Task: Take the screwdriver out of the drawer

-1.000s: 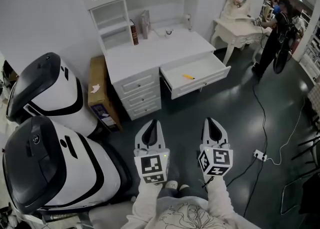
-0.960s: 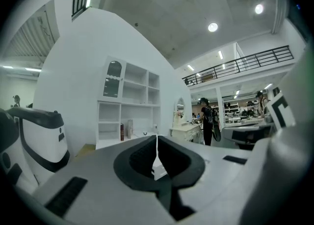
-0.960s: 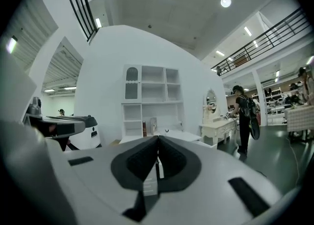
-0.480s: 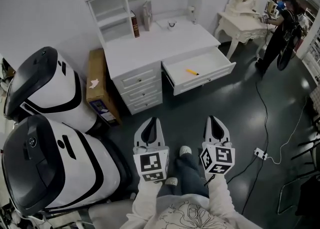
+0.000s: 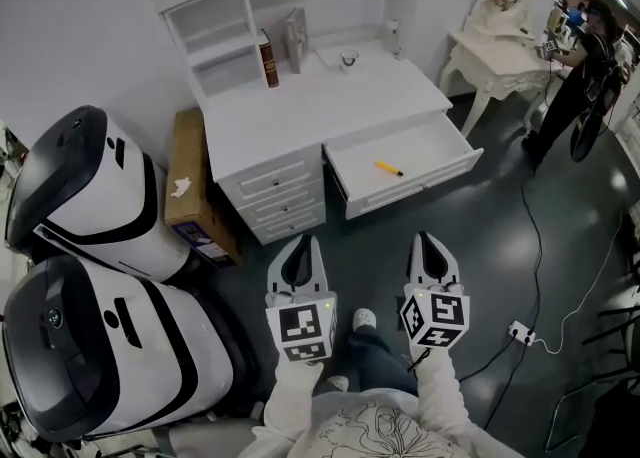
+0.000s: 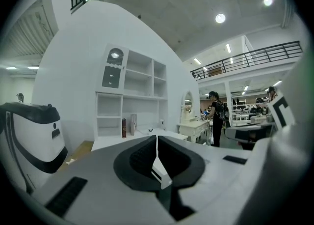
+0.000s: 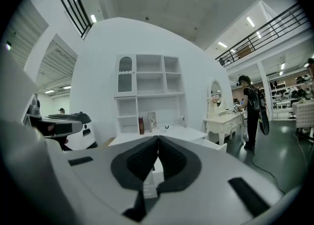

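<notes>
Grey moulded plastic forms the shells of both your hand-held tools. Your left gripper (image 5: 305, 242) has its black ribbed pads pressed together, with nothing between them. Your right gripper (image 5: 424, 239) is in the same condition: tips meeting in a thin seam, empty. Each carries a cube with square black-and-white markers. You hold the two side by side above the dark, glossy floor (image 5: 470, 256), both pointing toward the desk. White sleeves run back from them.

Ahead stands a white painted desk (image 5: 320, 106) with a flat top and open shelving above it. Its wide drawer (image 5: 455, 138) is pulled out, to the right of a stack of three closed drawers. The screwdriver (image 5: 389, 168), short and with a yellow handle, lies on the drawer's bare white bottom, well apart from both grippers. A dark red book (image 5: 266, 58) stands upright on the desktop. A brown cardboard box (image 5: 185, 171) stands just beside the desk's left side. Two rounded white-and-black machines (image 5: 95, 196) sit further left.
</notes>
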The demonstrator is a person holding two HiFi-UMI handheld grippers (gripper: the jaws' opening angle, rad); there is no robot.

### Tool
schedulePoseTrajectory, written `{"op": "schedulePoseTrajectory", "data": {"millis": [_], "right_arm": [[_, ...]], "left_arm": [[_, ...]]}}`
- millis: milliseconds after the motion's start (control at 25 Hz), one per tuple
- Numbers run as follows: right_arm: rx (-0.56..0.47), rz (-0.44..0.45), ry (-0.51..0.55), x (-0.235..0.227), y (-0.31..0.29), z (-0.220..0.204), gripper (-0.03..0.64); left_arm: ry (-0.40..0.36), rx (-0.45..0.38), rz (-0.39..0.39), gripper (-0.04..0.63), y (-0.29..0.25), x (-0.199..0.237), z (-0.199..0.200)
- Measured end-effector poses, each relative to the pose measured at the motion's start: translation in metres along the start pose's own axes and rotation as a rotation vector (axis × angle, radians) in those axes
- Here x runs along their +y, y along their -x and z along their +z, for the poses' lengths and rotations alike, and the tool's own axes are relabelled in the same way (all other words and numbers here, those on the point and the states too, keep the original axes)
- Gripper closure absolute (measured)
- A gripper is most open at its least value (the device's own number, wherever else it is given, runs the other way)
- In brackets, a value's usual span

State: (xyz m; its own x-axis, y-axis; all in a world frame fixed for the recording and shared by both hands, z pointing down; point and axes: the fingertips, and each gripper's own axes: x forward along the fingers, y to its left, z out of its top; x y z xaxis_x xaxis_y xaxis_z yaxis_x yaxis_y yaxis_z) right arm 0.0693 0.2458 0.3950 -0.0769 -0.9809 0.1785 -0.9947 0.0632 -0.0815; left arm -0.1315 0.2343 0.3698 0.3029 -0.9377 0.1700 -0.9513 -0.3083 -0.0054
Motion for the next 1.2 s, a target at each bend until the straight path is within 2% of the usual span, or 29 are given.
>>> {"op": "schedulePoseTrajectory", "data": {"millis": [480,840,1200], "right_arm": [[-0.002,0.09,0.012,-0.063,-0.146,0.043,0.614],[0.052,0.106,0.018,-0.088,-0.204,0.031,0.614],[0.108,0.075,0.022,-0.105,-0.261,0.016,0.614]], "left_arm": [[0.003,-0.007,0.083,0.583,-0.14,-0.009,0.038],[0.017,0.046,0.099,0.583,-0.2,-0.013,0.025],[0.035,0.092,0.08,0.583,-0.264,-0.002,0.01]]}}
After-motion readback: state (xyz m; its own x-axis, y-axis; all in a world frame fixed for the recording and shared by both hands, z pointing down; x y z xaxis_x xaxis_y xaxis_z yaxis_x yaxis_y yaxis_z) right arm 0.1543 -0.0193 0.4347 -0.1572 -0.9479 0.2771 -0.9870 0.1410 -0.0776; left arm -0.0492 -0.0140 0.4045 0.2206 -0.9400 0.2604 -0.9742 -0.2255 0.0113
